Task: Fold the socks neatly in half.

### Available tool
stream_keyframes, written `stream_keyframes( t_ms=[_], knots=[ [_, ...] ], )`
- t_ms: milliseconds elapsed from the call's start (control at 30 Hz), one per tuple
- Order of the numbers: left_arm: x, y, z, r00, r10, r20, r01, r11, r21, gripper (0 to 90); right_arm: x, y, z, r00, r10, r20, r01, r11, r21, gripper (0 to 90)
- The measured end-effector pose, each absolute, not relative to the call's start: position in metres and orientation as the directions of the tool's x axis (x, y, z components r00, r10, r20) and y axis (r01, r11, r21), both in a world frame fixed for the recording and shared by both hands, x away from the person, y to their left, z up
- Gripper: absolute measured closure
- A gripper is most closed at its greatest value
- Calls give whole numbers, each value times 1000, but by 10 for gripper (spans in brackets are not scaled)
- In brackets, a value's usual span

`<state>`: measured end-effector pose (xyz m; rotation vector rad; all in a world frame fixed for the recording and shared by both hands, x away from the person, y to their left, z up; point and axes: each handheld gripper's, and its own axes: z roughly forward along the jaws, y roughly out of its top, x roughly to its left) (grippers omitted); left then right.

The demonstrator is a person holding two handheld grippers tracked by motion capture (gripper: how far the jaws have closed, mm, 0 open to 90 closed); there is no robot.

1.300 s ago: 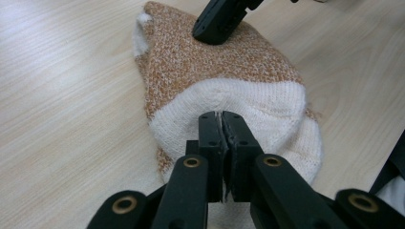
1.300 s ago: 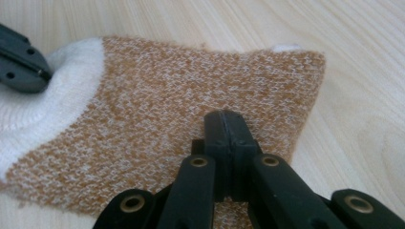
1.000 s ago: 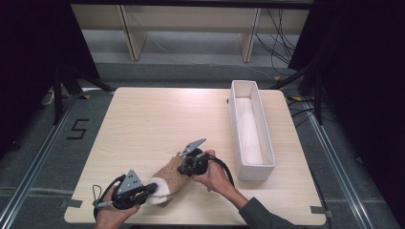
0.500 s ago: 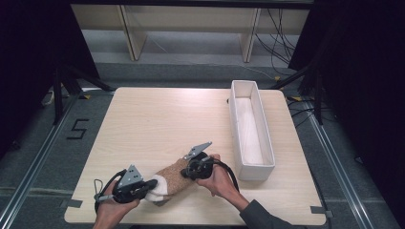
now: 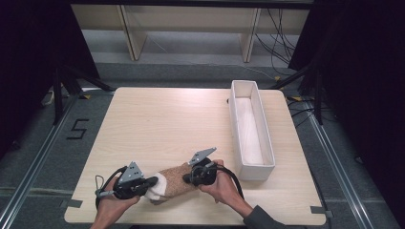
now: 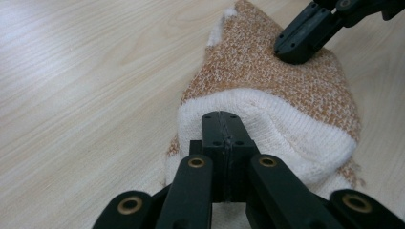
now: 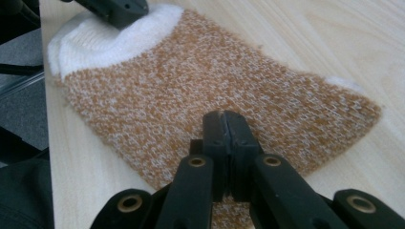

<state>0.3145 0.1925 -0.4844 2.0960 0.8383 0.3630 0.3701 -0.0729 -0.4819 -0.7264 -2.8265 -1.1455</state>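
An orange-and-white flecked sock (image 5: 175,184) with a white cuff (image 6: 282,121) lies near the table's front edge. My left gripper (image 5: 152,182) is shut on the cuff end, its tips (image 6: 222,119) pressed together over the white knit. My right gripper (image 5: 187,180) is shut on the orange part, with its jaws (image 7: 224,119) closed on the fabric near the sock's edge. The sock (image 7: 215,71) stretches between the two grippers. In the left gripper view the right gripper's tips (image 6: 298,45) sit on the orange knit farther off.
A long white tray (image 5: 232,109) stands along the right side of the light wooden table (image 5: 167,124), close to my right hand. The table's front edge is just below both hands. Dark stands and cables lie on the floor around the table.
My right gripper has moved toward the front edge and slightly right with its end of the sock. The left gripper has barely moved. Both stay shut.
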Motion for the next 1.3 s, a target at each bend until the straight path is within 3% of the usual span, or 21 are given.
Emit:
stream_keyframes(
  t_ms=[800, 900, 1133, 1300],
  knots=[
    [319, 192, -477, 741, 671, -27, 419, -430, 800, 869, 345, -77, -482, -901, 399, 173, 405, 626, 666, 867],
    [313, 195, -471, 721, 691, -52, 418, -374, 828, 852, 345, -79, -480, -887, 417, 197, 432, 601, 673, 798],
    [290, 204, -467, 737, 671, -79, 419, -363, 832, 829, 343, -96, -471, -836, 490, 247, 509, 526, 681, 566],
    [288, 209, -473, 743, 666, -73, 435, -397, 808, 830, 339, -113, -471, -792, 545, 277, 569, 491, 660, 546]
  ],
)
